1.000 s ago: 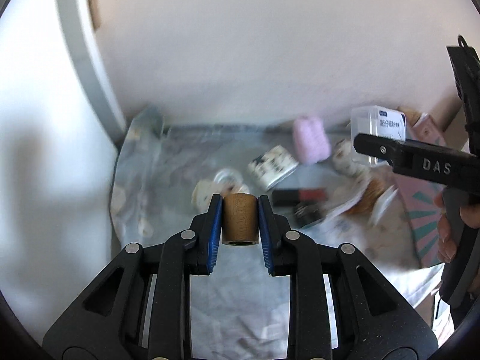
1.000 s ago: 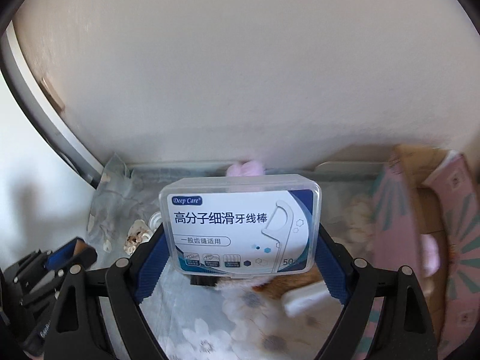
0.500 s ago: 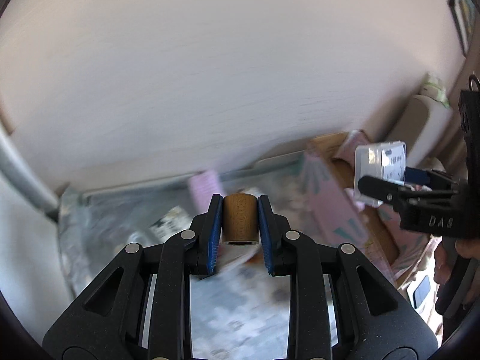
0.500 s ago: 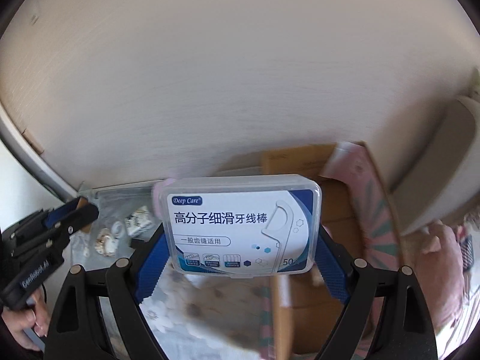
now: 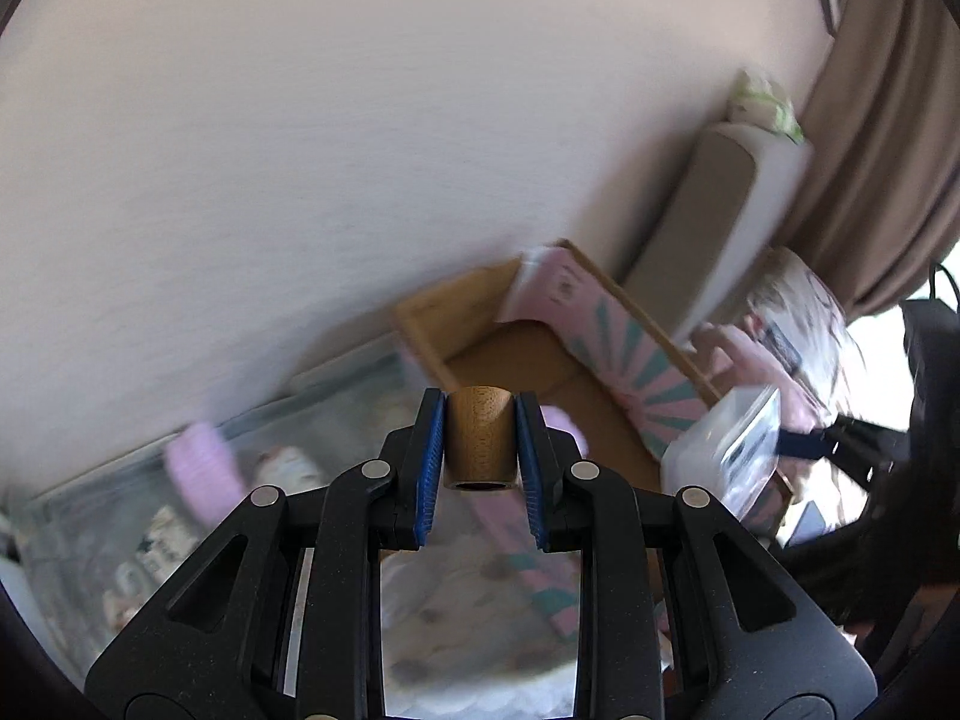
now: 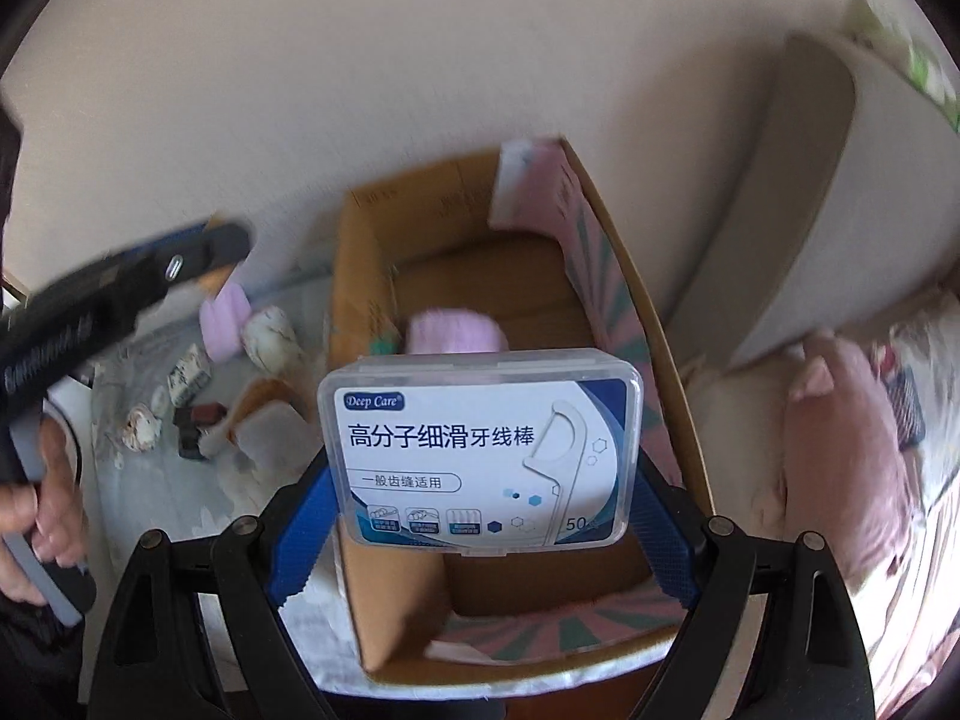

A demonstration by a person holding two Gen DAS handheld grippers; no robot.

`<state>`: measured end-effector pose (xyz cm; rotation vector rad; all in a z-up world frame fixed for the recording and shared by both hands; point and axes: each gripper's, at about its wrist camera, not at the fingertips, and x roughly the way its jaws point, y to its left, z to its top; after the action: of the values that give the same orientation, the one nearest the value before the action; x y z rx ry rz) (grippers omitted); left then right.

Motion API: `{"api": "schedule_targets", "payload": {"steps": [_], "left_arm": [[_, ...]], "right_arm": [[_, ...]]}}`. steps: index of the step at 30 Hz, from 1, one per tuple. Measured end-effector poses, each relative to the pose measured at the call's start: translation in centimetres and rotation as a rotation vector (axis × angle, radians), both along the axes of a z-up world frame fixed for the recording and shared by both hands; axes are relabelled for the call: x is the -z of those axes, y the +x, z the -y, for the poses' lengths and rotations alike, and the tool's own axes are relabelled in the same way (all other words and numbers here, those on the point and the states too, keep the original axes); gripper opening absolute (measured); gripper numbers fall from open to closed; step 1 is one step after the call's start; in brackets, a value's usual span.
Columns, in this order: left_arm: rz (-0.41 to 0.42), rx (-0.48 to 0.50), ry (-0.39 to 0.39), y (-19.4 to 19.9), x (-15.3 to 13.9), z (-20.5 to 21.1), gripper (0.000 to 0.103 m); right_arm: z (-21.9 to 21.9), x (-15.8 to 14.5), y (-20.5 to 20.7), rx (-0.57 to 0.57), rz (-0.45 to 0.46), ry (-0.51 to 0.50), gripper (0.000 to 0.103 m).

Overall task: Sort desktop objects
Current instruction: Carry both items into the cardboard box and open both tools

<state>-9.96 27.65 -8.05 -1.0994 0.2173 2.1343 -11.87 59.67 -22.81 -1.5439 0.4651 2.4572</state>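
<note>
My left gripper (image 5: 480, 420) is shut on a small brown wooden cylinder (image 5: 482, 441), held in the air before an open cardboard box (image 5: 432, 324). My right gripper (image 6: 480, 450) is shut on a clear plastic floss-pick box (image 6: 480, 450) with a blue and white label, held above the same cardboard box (image 6: 360, 276). A pink fluffy item (image 6: 453, 330) lies inside the box. The left gripper also shows in the right wrist view (image 6: 120, 288) at the left. The floss-pick box shows in the left wrist view (image 5: 726, 450) at the right.
On the floral cloth (image 6: 162, 480) left of the box lie a pink roll (image 6: 223, 324), a shell-like ball (image 6: 270, 339), a patterned small box (image 6: 189, 372), shells and dark small items. A sofa with a pink cushion (image 6: 840, 450) stands right. A wall is behind.
Both grippers have swung right from over the cloth's clutter to the cardboard box, each still holding its object. The right gripper now looks down into the box.
</note>
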Motion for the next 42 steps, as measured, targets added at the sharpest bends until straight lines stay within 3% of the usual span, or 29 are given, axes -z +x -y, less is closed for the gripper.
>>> {"api": "schedule_targets", "payload": {"steps": [4, 5, 7, 8, 11, 16, 27, 30, 31, 33, 34, 42], "left_arm": [[0.027, 0.08, -0.015, 0.0, 1.3, -3.9, 0.021], [0.033, 0.094, -0.02, 0.0, 1.6, -4.8, 0.021], [0.049, 0.122, -0.03, 0.0, 2.4, -6.4, 0.021], [0.06, 0.134, -0.033, 0.0, 2.8, -7.1, 0.021], [0.095, 0.174, -0.044, -0.1, 3.9, -9.3, 0.021], [0.101, 0.229, -0.082, 0.1, 5.2, -12.2, 0.021], [0.165, 0.242, -0.141, -0.6, 7.6, -13.3, 0.021], [0.23, 0.246, -0.132, -1.1, 7.8, -13.5, 0.022], [0.214, 0.227, -0.15, -1.1, 7.7, -13.6, 0.025], [0.164, 0.215, -0.171, -1.0, 7.4, -13.6, 0.051], [0.153, 0.212, -0.18, -1.0, 7.2, -13.5, 0.103], [0.167, 0.187, -0.151, -0.9, 6.9, -12.0, 0.103]], "right_arm": [[-1.0, 2.1, 0.0, 0.003, 0.042, -0.024, 0.087], [2.8, 3.8, 0.2, 0.004, 0.049, -0.026, 0.087], [3.7, 4.2, 0.7, 0.007, 0.063, -0.034, 0.087], [5.2, 6.2, 1.6, 0.01, 0.071, -0.037, 0.087], [7.3, 3.3, 6.8, 0.004, 0.089, -0.036, 0.087], [7.7, 2.0, 12.2, 0.019, 0.093, -0.07, 0.087], [7.2, 3.2, 10.8, 0.039, 0.146, -0.074, 0.087], [7.4, 3.2, 10.5, 0.047, 0.148, -0.071, 0.089], [7.4, 3.2, 10.4, 0.051, 0.145, -0.073, 0.091], [7.4, 3.0, 10.5, 0.07, 0.113, -0.087, 0.093], [7.4, 2.9, 10.5, 0.077, 0.101, -0.094, 0.1], [8.3, 1.8, 10.5, 0.067, 0.086, -0.071, 0.102]]}}
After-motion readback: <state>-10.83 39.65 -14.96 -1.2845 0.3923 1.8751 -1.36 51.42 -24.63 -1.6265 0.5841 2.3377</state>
